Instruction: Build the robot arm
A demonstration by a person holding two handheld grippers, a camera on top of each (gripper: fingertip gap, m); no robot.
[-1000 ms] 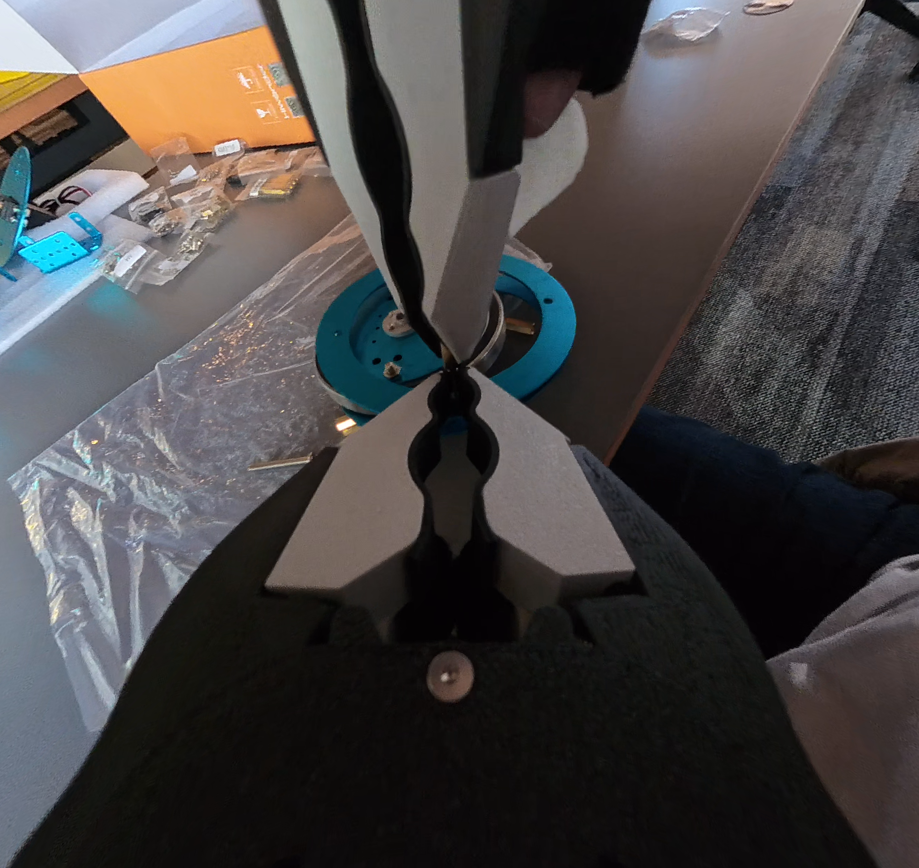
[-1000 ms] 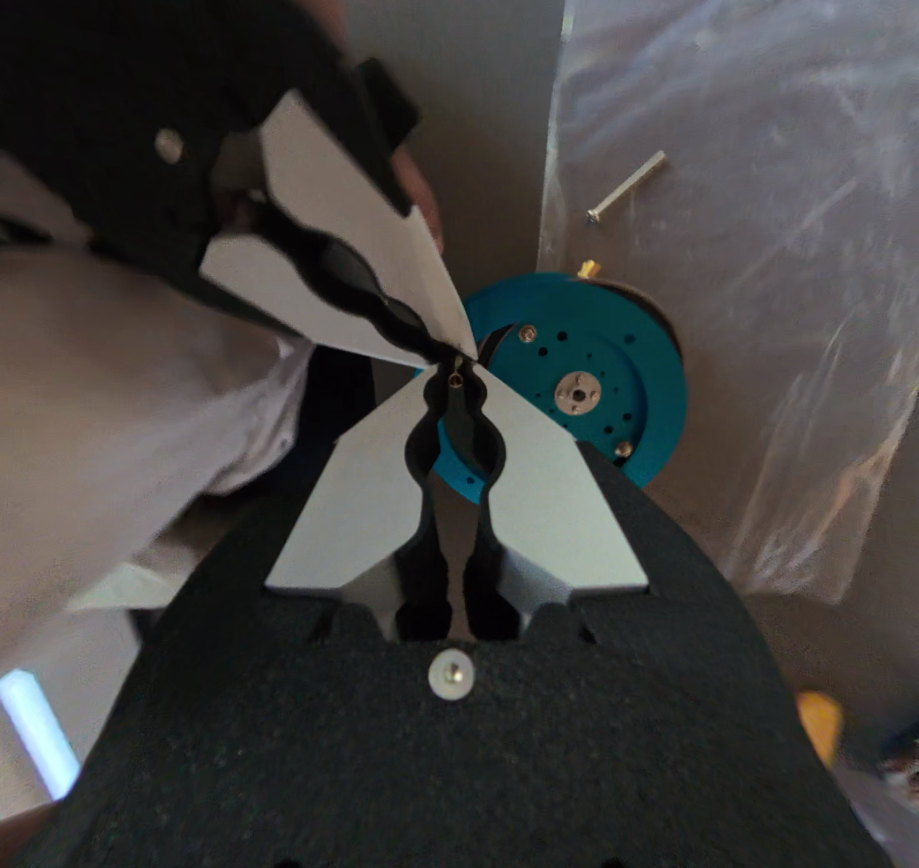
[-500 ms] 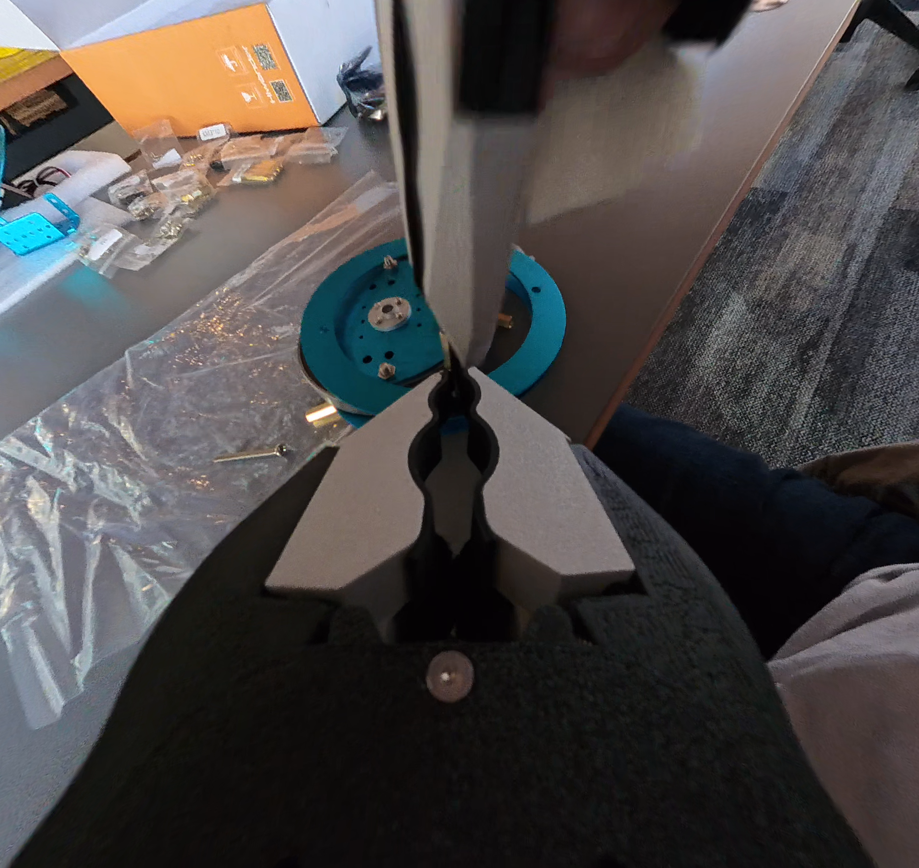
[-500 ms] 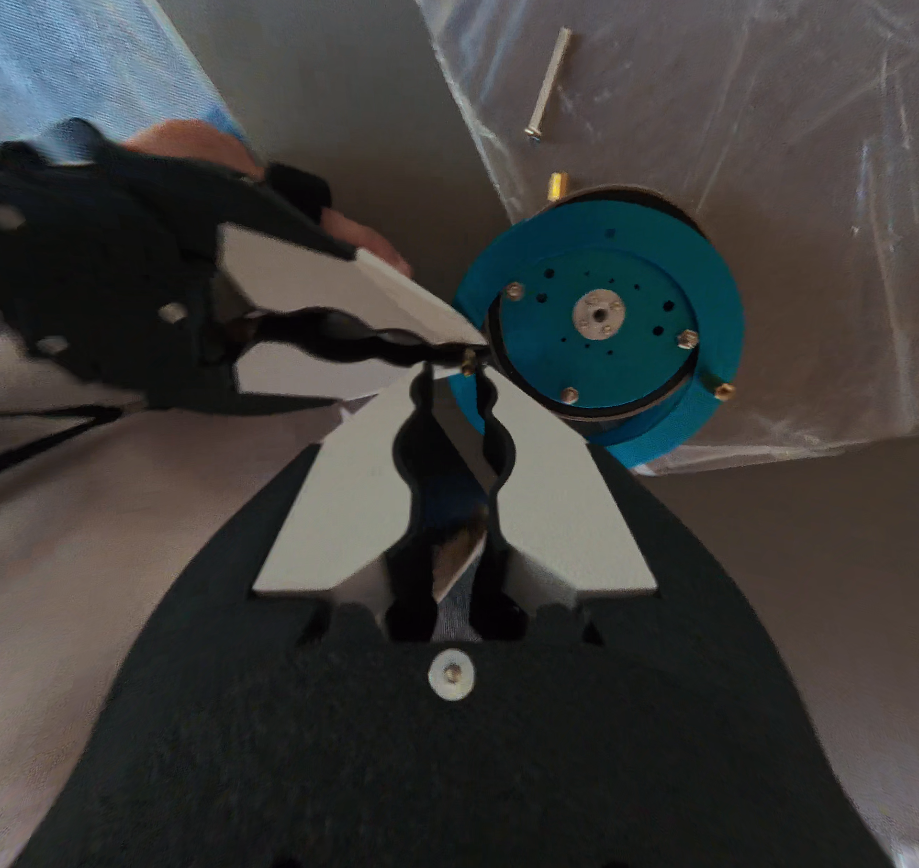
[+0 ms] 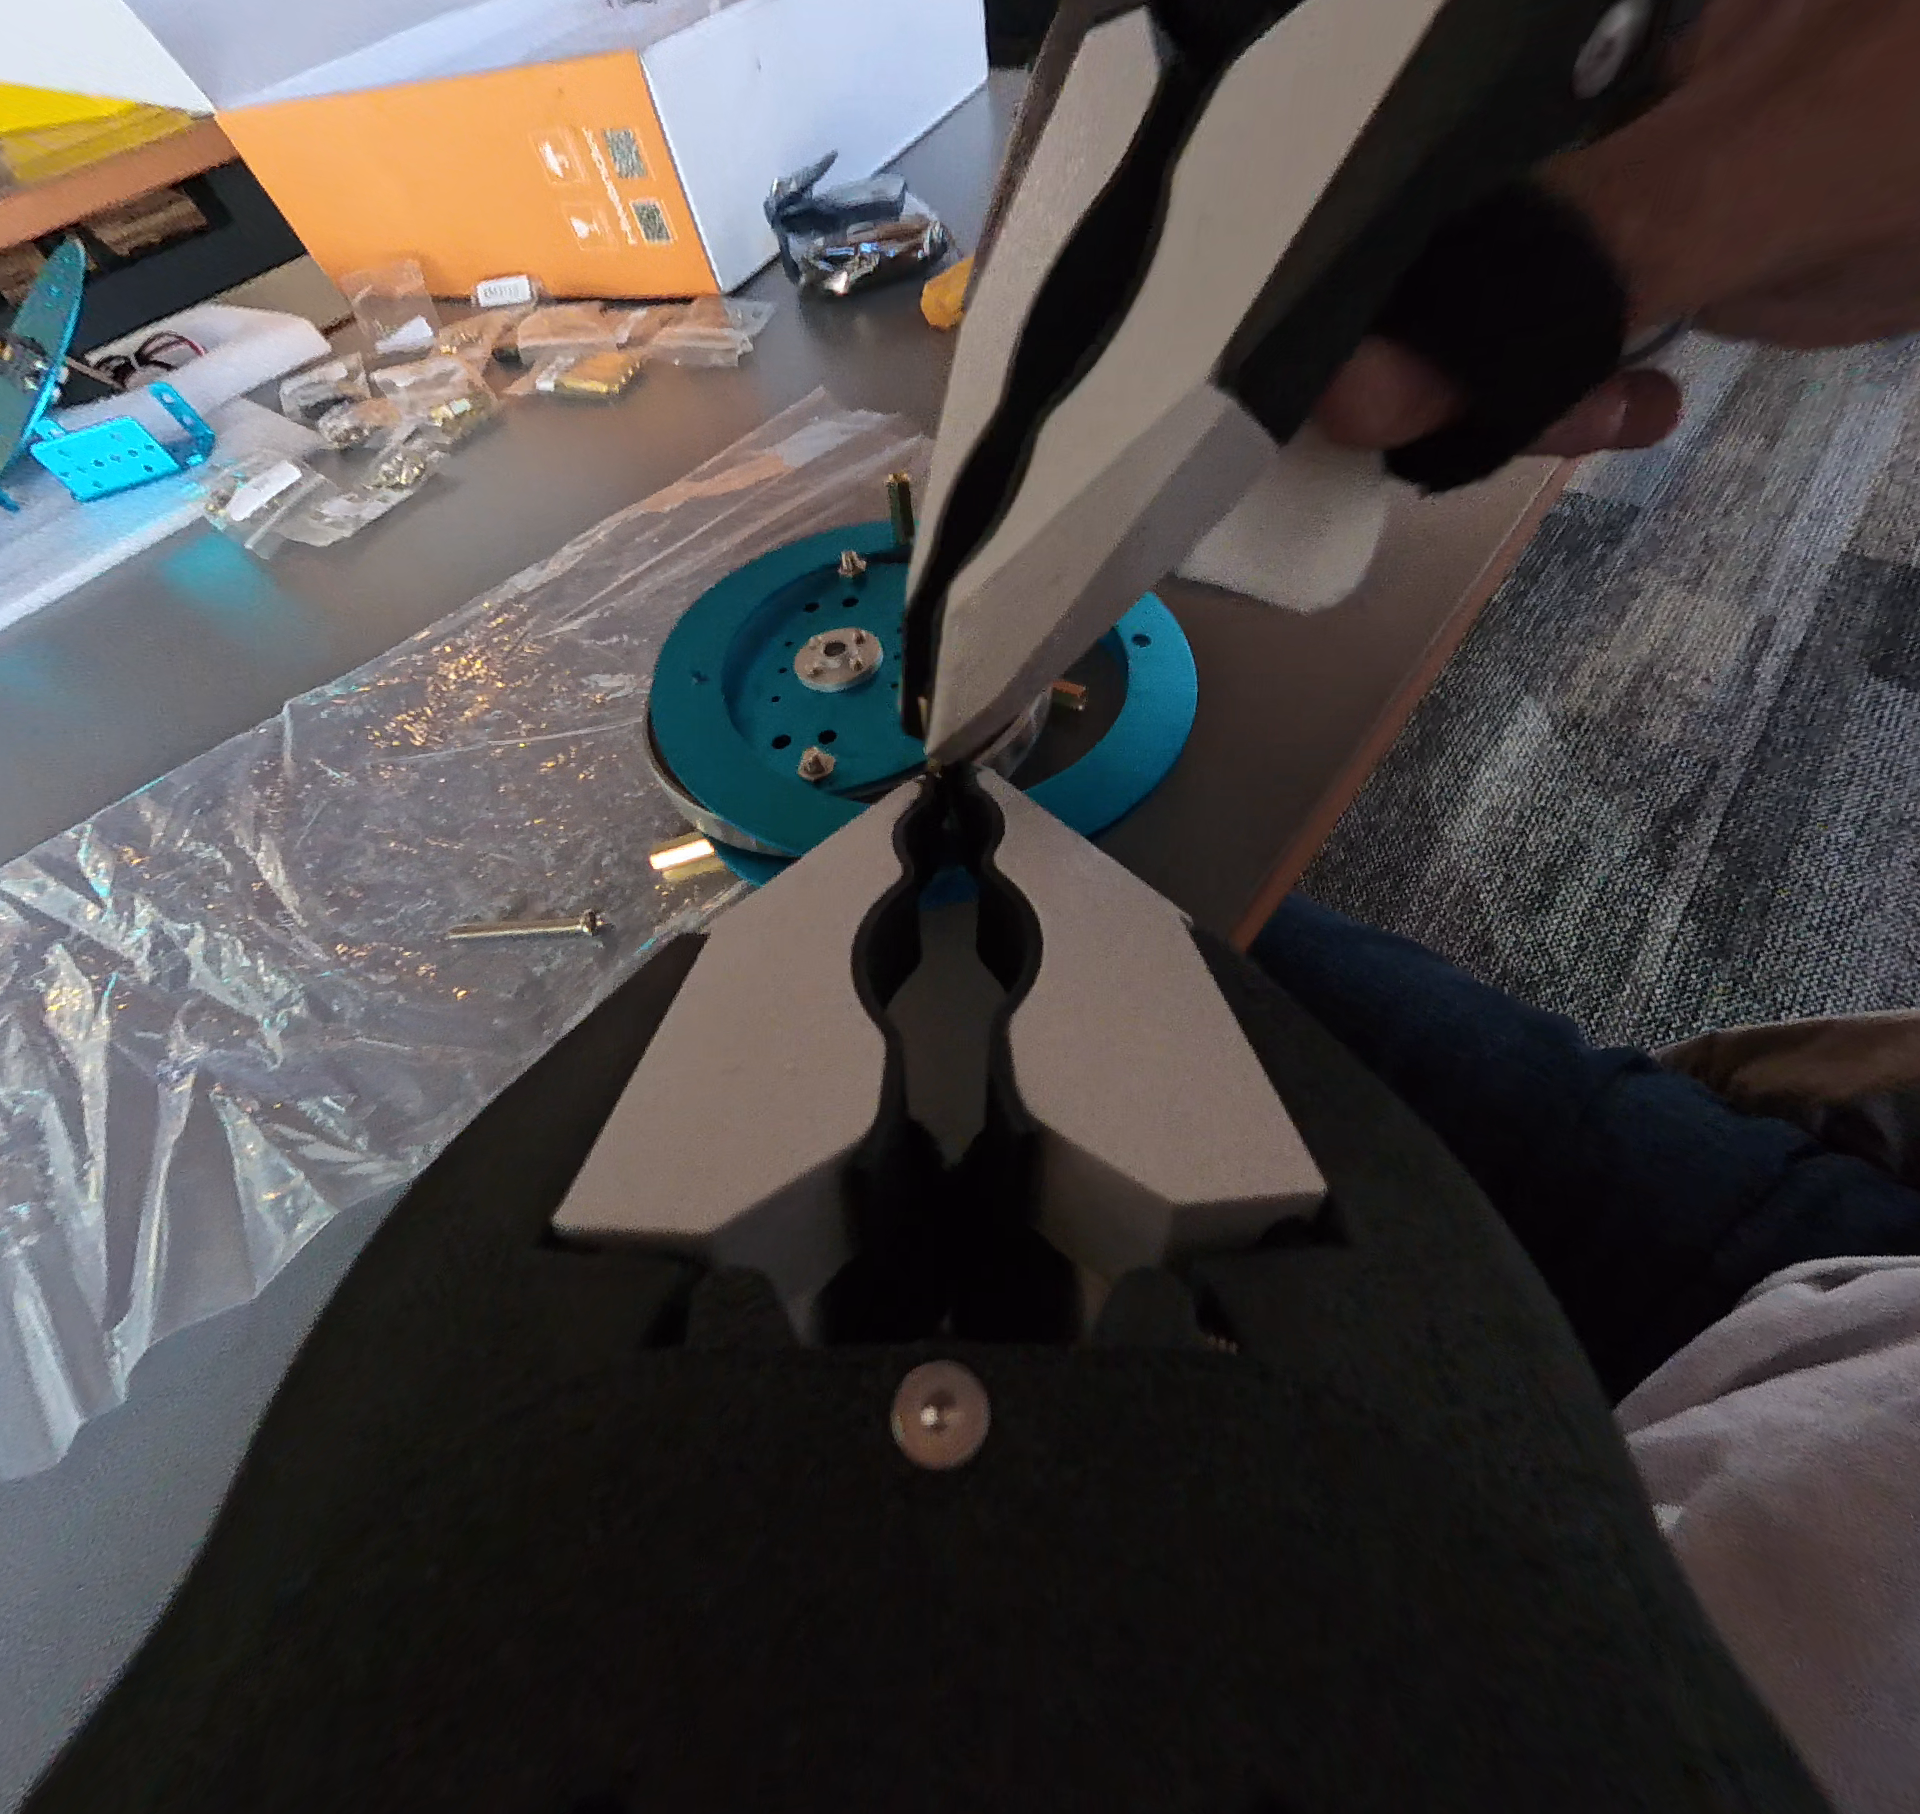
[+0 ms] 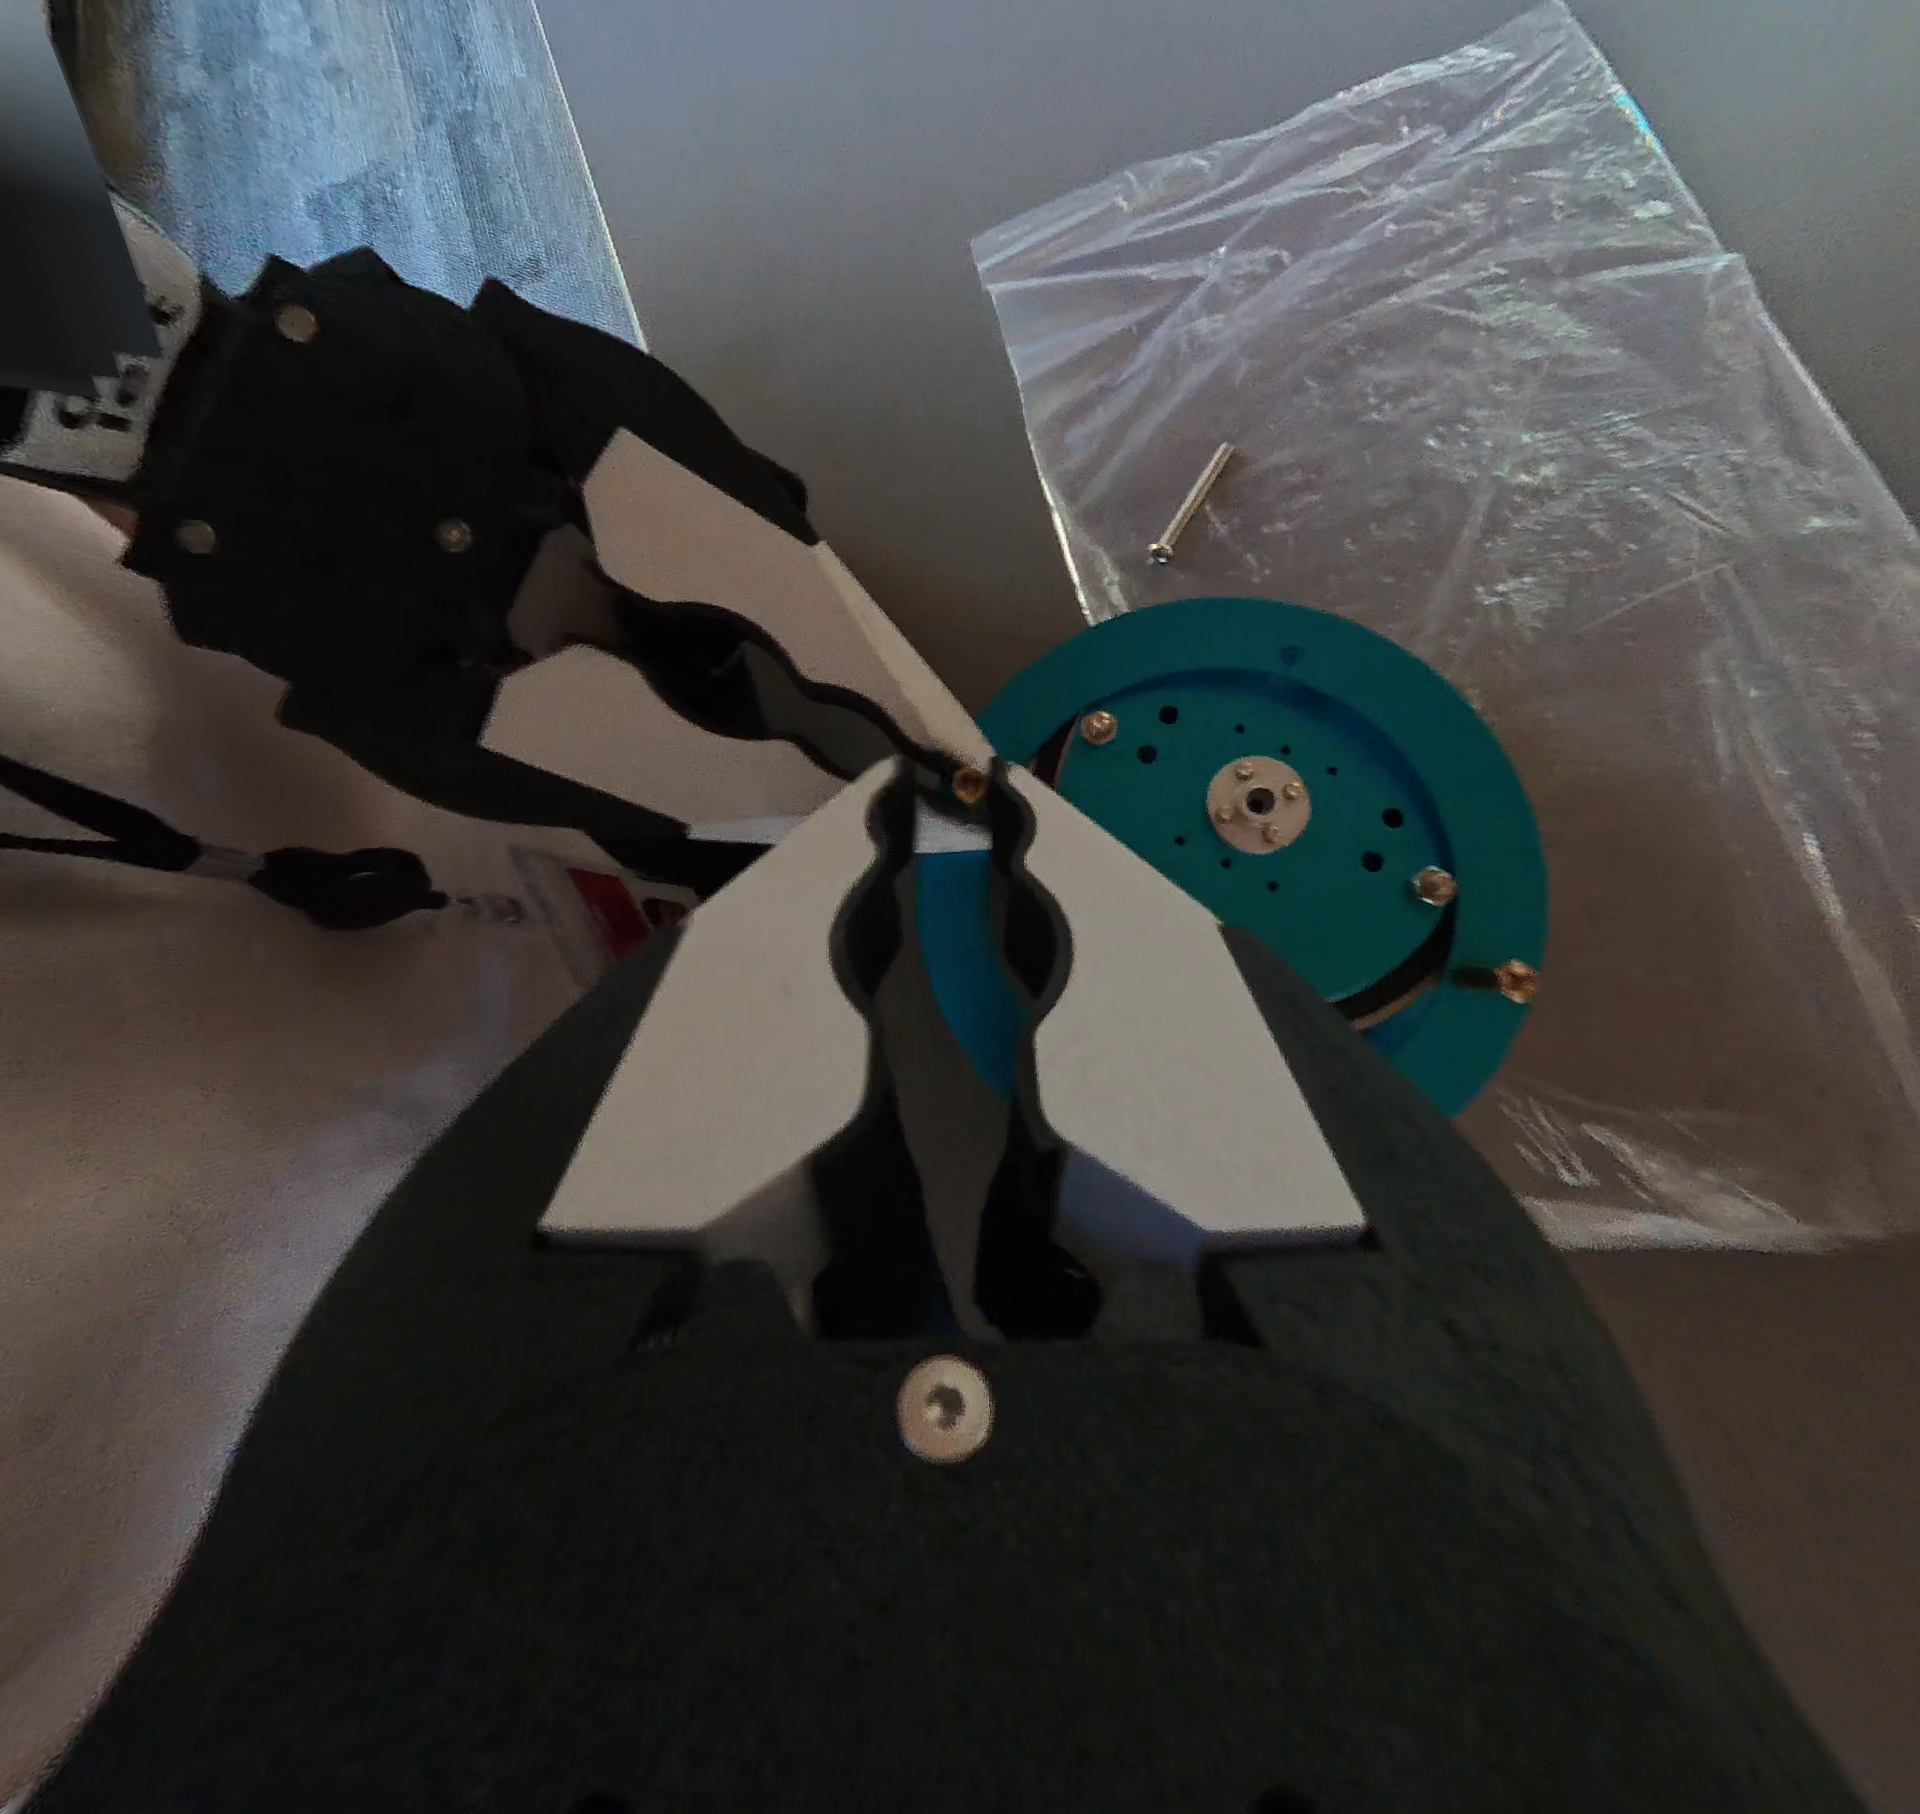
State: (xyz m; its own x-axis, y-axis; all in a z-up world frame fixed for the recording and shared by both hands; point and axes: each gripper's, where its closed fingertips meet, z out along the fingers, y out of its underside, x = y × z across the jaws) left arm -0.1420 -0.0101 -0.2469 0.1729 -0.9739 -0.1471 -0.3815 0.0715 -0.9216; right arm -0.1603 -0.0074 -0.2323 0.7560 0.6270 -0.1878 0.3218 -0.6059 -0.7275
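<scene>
Your two grippers meet tip to tip over a small brass nut (image 6: 969,780), just above the near rim of the blue wheel disc (image 5: 727,663). The left gripper (image 5: 948,796) has its jaws pressed together at the tips, the nut apparently pinched there; the right gripper (image 6: 948,785) has its jaws narrowly parted, one either side of the same nut, and whether they actually grip it cannot be told.

The disc lies flat near the table's edge, partly on a single crinkled clear plastic sheet (image 6: 1455,362). On its face you can count one silver hub (image 6: 1257,801) at the centre and two brass nuts seated around it; a brass standoff (image 6: 1507,978) stands at the rim. One long screw (image 5: 528,926) lies loose on the plastic just beside the disc.

The surface is a dull grey-brown table (image 6: 831,154). Farther back sit one orange-and-white cardboard box (image 5: 540,164), a scatter of small parts bags (image 5: 416,393) and one blue metal bracket (image 5: 114,450). Grey patterned carpet (image 5: 1662,725) covers the floor beyond the edge.
</scene>
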